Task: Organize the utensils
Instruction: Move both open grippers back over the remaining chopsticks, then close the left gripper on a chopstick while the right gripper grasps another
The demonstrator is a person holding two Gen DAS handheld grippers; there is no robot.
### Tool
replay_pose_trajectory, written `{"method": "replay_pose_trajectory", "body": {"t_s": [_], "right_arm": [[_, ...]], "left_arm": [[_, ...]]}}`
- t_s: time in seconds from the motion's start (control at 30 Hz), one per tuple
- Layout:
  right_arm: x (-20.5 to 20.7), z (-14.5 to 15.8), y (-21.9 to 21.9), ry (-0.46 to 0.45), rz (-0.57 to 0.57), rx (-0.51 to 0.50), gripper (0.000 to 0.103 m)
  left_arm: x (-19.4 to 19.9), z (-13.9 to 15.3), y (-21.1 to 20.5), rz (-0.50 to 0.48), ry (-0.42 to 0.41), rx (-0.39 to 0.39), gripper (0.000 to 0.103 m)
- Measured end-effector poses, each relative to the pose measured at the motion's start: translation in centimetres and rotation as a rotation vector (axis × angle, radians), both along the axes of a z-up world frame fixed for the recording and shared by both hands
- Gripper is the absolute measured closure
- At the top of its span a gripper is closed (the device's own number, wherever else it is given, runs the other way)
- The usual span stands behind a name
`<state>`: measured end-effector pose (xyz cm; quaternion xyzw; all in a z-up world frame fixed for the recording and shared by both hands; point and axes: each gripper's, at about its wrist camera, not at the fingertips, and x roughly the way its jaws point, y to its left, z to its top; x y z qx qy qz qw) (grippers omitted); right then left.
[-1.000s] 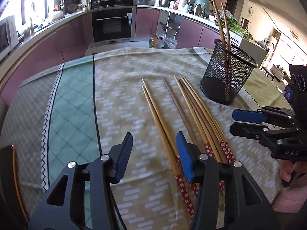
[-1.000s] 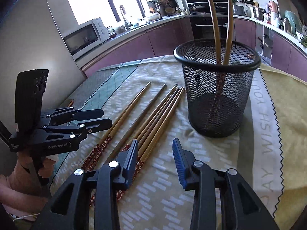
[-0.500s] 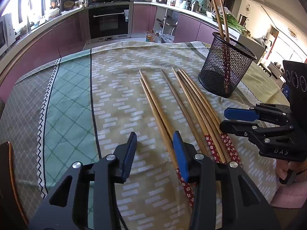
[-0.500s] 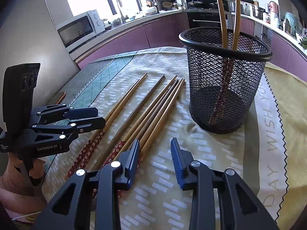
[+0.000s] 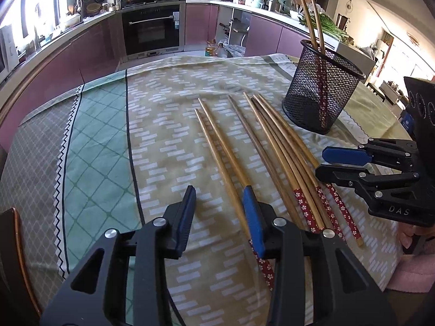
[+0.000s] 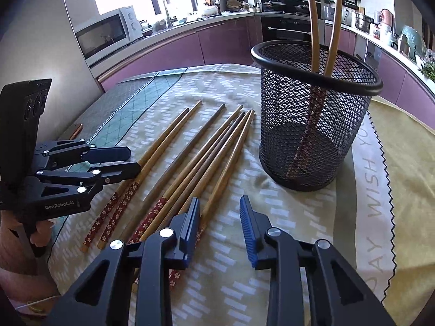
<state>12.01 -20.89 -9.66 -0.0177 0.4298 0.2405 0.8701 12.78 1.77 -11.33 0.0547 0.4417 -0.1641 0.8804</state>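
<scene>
Since a second ago both your tongs have been narrowing — the left tongs (image 5: 220,203) and right tongs (image 6: 218,214) are part open, gripping nothing. Seven chopsticks (image 5: 274,146) lie on the desk's cloth (image 5: 168,125) between them; two more stand in the mesh holder (image 6: 312,125) just beyond.

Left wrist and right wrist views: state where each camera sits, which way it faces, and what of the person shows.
Left wrist: sits on the left gripper, angled down over the loose chopsticks toward the oven; its open, empty fingers fill the foreground, the right gripper at right.
Right wrist: sits on the right gripper, angled down toward the mesh holder; its open fingers and the left gripper, with a hand, at left.
Shared: chopsticks, holder, tablecloth.
</scene>
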Motion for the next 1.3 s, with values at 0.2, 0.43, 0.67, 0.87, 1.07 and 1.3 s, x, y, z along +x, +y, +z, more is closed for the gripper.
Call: {"method": "replay_pose_trajectory", "body": {"t_s": [0.2,0.43,0.67,0.87,1.07,1.3], "right_arm": [[1.2,0.0,0.6,-0.005,-0.023,-0.009,0.074],[2.3,-0.2,0.9,-0.007,-0.049,-0.001,0.081],[2.6,-0.5,-0.4,0.032,-0.082,0.094,0.095],[1.9,0.1,-1.3,0.017,-0.084,0.141,0.097],[1.0,0.6,-0.7,0.007,-0.009,0.129,0.097],[1.1,-0.1,0.7,0.038,0.034,0.074,0.095]], "left_arm": [[1.3,0.0,-0.7,-0.006,-0.003,0.035,0.071],[2.4,0.0,-1.1,0.008,-0.01,0.045,0.08],[2.1,-0.1,-0.6,0.05,-0.004,-0.009,0.094],[1.2,0.3,0.3,0.075,-0.003,-0.066,0.095],[-0.2,0.8,-0.5,0.009,0.0,-0.096,0.095],[0.0,-0.2,-1.6,-0.026,0.037,-0.047,0.094]]}}
